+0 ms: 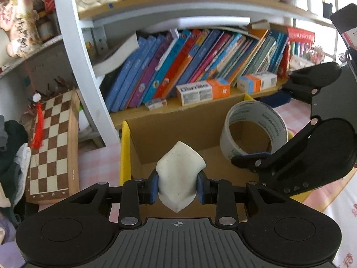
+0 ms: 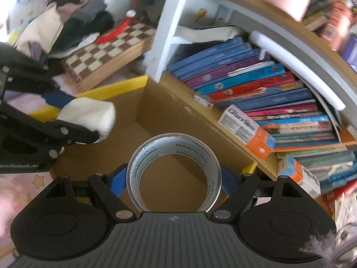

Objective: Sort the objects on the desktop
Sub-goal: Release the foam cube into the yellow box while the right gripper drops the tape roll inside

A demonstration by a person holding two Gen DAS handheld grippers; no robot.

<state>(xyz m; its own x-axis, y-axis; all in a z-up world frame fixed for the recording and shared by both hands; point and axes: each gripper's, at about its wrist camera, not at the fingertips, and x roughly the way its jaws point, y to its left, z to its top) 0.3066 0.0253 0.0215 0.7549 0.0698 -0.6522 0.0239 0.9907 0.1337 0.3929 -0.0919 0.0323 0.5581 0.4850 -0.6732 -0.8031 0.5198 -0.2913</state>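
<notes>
While both tools hang over the open brown cardboard box with yellow flap edges (image 1: 156, 138), the left gripper (image 1: 177, 186) is clamped on a white squashed foam-like wedge (image 1: 178, 174) between its blue pads, and the right gripper (image 2: 173, 179) is clamped on a clear roll of packing tape with printed core (image 2: 174, 167), pads pressing the roll's outer sides. From the left tool, the box interior lies straight ahead and below, with the tape roll ahead to its right; from the right tool, the white wedge sits ahead-left, over the box's near yellow edge. Judged step: carrying both items to the box for drop-off. Next move likely calls for lowering each item inside the walls, then parting the fingers without the two tools bumping, since they're close. Box floor looks bare where visible. Surface under the box is a pink checked cloth (image 1: 96, 167). Beyond the box: a low shelf of slanted colourful books (image 1: 189, 67), orange-and-white cartons (image 1: 203, 90), and a wooden chessboard (image 1: 53, 143) leaning ahead-left. Cluttered room.
</notes>
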